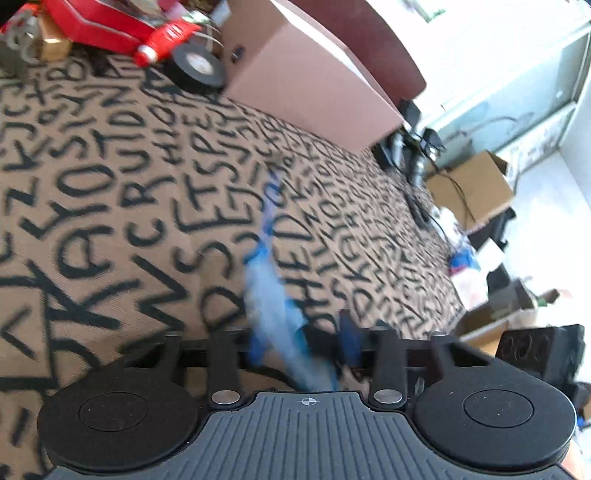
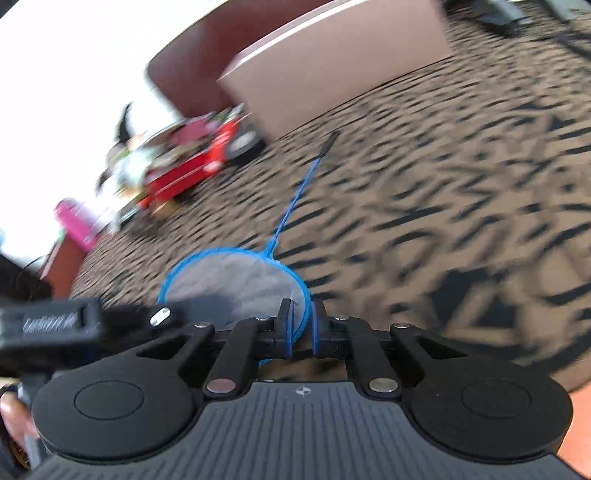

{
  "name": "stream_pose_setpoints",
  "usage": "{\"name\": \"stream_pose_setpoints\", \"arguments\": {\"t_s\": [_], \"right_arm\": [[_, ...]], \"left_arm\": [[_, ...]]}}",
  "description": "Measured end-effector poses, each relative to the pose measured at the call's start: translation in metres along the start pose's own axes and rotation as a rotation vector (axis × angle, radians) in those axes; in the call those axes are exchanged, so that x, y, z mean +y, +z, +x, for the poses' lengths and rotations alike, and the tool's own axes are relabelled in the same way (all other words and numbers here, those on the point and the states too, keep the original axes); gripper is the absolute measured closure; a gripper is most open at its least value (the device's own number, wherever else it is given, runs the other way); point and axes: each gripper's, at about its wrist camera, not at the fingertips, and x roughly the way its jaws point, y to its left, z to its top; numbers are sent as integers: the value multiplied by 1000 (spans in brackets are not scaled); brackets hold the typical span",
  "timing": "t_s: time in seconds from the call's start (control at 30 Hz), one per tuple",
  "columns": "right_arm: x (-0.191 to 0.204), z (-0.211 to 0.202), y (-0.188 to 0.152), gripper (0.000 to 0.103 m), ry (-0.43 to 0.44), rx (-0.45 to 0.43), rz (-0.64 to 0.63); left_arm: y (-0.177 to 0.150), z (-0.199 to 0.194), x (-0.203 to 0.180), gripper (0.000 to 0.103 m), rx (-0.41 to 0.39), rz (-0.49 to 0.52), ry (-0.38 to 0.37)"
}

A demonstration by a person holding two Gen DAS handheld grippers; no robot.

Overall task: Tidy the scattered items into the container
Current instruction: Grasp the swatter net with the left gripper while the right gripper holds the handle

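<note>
A small blue-rimmed net [image 2: 236,280] with a thin blue handle and black grip is held above the lettered carpet. My right gripper [image 2: 301,317] is shut on the net's rim. In the left wrist view the net [image 1: 271,291] appears blurred, running forward from my left gripper [image 1: 321,336], whose fingers sit close around its near end. The red car-shaped container [image 2: 184,173] full of small items stands at the far left; it also shows in the left wrist view [image 1: 122,26].
A pink box [image 1: 306,81] stands on the carpet beside the red car, with a dark red chair behind it. A black tape roll [image 1: 195,68] lies by the car. Cardboard boxes [image 1: 472,184], cables and clutter line the carpet's right edge. A pink bottle [image 2: 75,223] lies left.
</note>
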Motion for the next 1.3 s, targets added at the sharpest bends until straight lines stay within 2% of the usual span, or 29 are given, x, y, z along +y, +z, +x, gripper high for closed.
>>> {"name": "stream_pose_setpoints", "arguments": {"t_s": [0.03, 0.07, 0.17, 0.23, 0.33, 0.4, 0.53, 0.83, 0.93, 1.0, 1.07, 1.3], "right_arm": [[7, 7, -3, 92, 35, 16, -4], [13, 12, -5, 92, 59, 27, -9], [21, 14, -2, 89, 64, 25, -25], [17, 6, 6, 89, 48, -5, -17], [10, -1, 21, 81, 40, -40, -11], [11, 5, 30, 67, 48, -38, -9], [23, 29, 43, 66, 68, -28, -49], [28, 100, 76, 71, 125, 71, 16], [23, 113, 82, 94, 120, 57, 58], [17, 115, 82, 94, 141, 51, 88], [15, 113, 80, 94, 147, 42, 91], [15, 96, 79, 95, 131, -5, 87]], "left_arm": [[2, -2, 3, 81, 0, 2, 25], [5, -4, 7, 103, 0, 7, 49], [12, -10, 13, 103, 8, 69, 109], [15, -14, 10, 103, 18, 164, 160], [20, -15, 8, 103, 50, 262, 191], [20, -16, 8, 103, 66, 289, 195], [19, -19, 13, 103, 74, 291, 200], [26, -16, 24, 103, 79, 255, 190], [30, -16, 29, 103, 76, 232, 187], [30, -17, 32, 103, 74, 214, 183], [30, -18, 34, 96, 71, 200, 182], [29, -23, 35, 91, 52, 171, 206]]}}
